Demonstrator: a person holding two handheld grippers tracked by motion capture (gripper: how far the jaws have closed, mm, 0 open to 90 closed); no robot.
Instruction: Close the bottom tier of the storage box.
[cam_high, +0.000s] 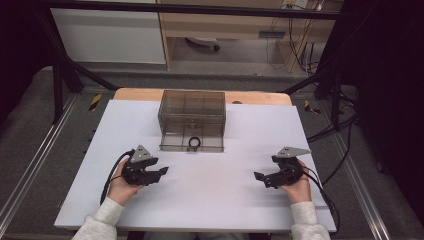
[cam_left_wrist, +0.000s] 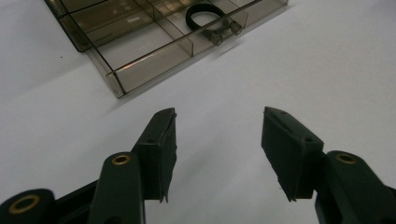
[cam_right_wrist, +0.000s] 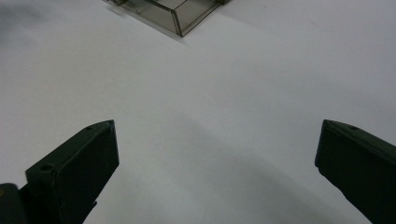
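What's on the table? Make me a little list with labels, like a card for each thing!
table: white flat tabletop
box: smoky see-through plastic drawer box, at the far middle of the table
drawer: pulled out at the front, split into compartments
ring: black round ring lying in the open drawer, near its handle
left gripper: open, holding nothing
right gripper: open, holding nothing
hands: one on each gripper, at the near side of the table

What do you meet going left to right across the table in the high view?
left gripper → clear box, with the black ring in its pulled-out drawer → right gripper
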